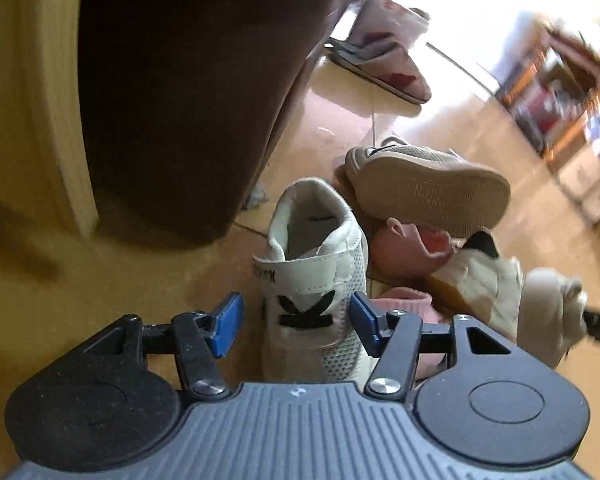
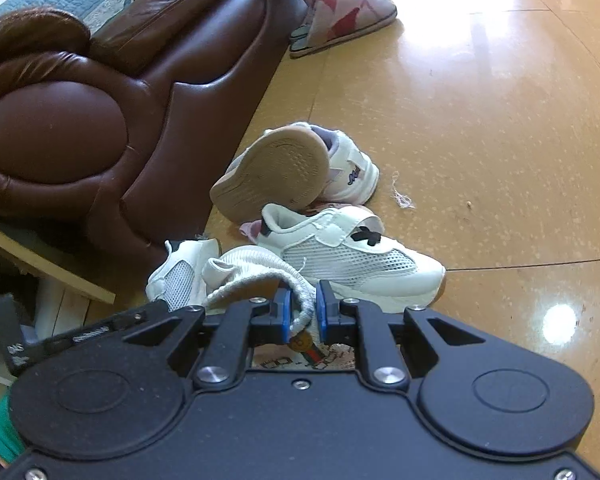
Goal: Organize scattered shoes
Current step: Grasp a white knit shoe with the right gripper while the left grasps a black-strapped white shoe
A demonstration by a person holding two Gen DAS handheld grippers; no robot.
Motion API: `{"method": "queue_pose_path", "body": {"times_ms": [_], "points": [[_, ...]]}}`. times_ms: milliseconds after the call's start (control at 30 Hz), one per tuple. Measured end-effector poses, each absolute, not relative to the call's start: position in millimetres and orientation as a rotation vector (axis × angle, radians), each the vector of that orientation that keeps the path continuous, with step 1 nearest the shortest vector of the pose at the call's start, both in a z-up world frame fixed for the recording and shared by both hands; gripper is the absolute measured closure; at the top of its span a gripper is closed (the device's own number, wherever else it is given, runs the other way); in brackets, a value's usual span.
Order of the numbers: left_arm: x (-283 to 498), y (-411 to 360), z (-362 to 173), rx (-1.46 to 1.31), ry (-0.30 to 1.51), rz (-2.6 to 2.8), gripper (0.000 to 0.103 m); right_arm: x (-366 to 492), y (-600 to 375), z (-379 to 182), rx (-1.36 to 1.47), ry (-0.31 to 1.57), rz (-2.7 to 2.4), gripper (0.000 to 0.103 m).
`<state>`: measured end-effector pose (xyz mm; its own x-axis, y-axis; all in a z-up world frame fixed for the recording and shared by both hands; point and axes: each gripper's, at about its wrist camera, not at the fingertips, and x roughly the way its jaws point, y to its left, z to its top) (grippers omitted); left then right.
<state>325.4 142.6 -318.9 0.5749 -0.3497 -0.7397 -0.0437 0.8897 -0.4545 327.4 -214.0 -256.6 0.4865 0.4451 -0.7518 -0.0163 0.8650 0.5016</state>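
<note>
**Shoe pile beside the brown sofa, both grippers at work**

The right gripper [image 2: 302,312] has its jaws nearly closed on the knit collar of a cream sock-style shoe [image 2: 256,270], pinching the ribbed edge between the blue pads (the rest of that shoe lies under the tool). Just beyond it, away from the sofa [image 2: 112,92], a white mesh sneaker [image 2: 352,252] lies on its side with a black cross mark on its strap. Another white sneaker [image 2: 180,272] sits closer to the sofa's base. Farther along the sofa front, a shoe with its tan sole [image 2: 272,172] turned up leans on the pile. A patterned slipper [image 2: 348,16] rests at the sofa's far corner.

The left gripper [image 1: 296,320] has its jaws spread wide on either side of an upright white strap sneaker [image 1: 312,280], with the pads not visibly pressing it. All of this is on the yellow floor [image 2: 480,120].
</note>
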Motion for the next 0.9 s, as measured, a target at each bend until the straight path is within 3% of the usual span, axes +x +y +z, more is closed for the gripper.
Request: {"method": "queue_pose_path", "body": {"times_ms": [33, 133, 333, 600, 900], "points": [[326, 143, -320, -0.478, 0.951, -0.192, 0.068, 327, -214, -257, 0.469, 1.034, 0.292, 0.09], [327, 143, -315, -0.476, 0.957, -0.194, 0.075, 325, -216, -258, 0.482, 1.036, 0.284, 0.09], [310, 148, -279, -0.427, 0.9, -0.225, 0.076, 320, -222, -247, 0.497, 1.021, 0.278, 0.09], [248, 196, -192, -0.307, 0.837, -0.17, 0.076, 296, -229, -227, 0.621, 1.04, 0.271, 0.09], [163, 197, -192, -0.332, 0.873, -0.148, 0.076, 227, -214, -215, 0.736, 1.12, 0.262, 0.09]]}}
